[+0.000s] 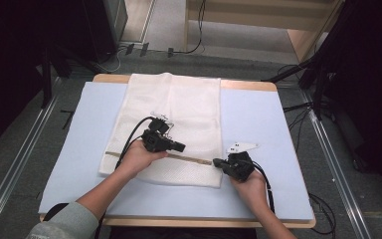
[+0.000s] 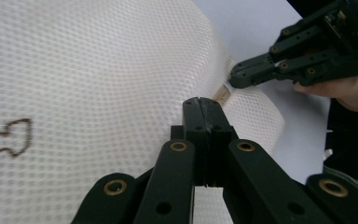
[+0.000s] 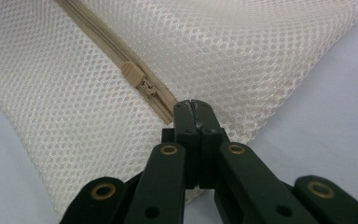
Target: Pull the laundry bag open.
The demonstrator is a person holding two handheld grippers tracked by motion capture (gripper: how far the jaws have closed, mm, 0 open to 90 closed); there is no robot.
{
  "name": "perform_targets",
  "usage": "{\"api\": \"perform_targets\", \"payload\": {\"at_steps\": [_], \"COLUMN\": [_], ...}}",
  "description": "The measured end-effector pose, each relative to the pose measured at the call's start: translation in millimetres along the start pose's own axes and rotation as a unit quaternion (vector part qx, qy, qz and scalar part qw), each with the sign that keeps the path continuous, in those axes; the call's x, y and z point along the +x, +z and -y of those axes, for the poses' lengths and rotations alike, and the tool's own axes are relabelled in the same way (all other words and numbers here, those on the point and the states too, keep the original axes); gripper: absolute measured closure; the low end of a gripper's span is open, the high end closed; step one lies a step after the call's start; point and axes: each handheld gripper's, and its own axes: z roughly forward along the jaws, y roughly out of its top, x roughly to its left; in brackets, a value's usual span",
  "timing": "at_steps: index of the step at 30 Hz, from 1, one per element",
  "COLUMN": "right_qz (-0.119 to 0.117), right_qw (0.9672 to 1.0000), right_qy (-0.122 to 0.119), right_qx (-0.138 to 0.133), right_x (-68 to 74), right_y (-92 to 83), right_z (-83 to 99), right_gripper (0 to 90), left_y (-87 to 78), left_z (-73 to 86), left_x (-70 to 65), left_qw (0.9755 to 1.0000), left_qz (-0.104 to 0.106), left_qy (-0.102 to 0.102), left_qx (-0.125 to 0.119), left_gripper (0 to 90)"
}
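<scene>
A white mesh bag [image 1: 179, 109] lies flat on the light blue mat [image 1: 258, 119], with a beige zipper [image 1: 191, 159] running across it near the front. My right gripper [image 1: 216, 162] is shut on the zipper's right end at the bag's edge. In the right gripper view the zip tape [image 3: 93, 28] runs into the closed tips [image 3: 194, 106], and the beige slider [image 3: 135, 74] sits free just beyond them. My left gripper [image 1: 181, 147] hovers over the bag [image 2: 98, 70] left of the right one, jaws shut [image 2: 204, 103], with nothing seen between them. The right gripper [image 2: 235, 77] shows ahead of it.
The mat covers a wooden table [image 1: 238, 85], with bare mat to the bag's left and right. A brown stitched mark [image 2: 9, 135] is on the mesh. Cables [image 1: 194, 47], dark stands [image 1: 318, 74] and floor rails [image 1: 338, 164] surround the table.
</scene>
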Motion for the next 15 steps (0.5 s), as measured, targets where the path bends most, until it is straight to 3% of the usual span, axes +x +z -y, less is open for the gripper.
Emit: {"api": "perform_targets", "payload": {"at_steps": [7, 10, 12, 15], "right_qz": [-0.002, -0.004, -0.002, 0.0], "right_qw": [1.0, 1.0, 1.0, 0.9999], "right_qy": [-0.001, -0.003, -0.006, -0.01], "right_qx": [-0.001, -0.002, -0.001, -0.002], "right_x": [-0.5, -1.1, -0.5, -0.1], "right_y": [0.2, 0.2, 0.0, 0.0], "right_z": [-0.4, -0.1, 0.0, -0.1], "right_gripper": [90.0, 90.0, 90.0, 90.0], "left_y": [23.1, 37.4, 46.5, 55.6], "left_z": [-1.6, -1.9, -1.3, -1.4], "left_x": [-13.7, -18.7, -17.5, -16.7], "left_qw": [0.9996, 0.9988, 0.9983, 0.9986], "left_qz": [0.003, 0.0, -0.009, 0.006], "left_qy": [0.013, 0.019, 0.013, 0.002], "left_qx": [0.023, 0.045, 0.056, 0.053], "left_gripper": [90.0, 90.0, 87.5, 84.7]}}
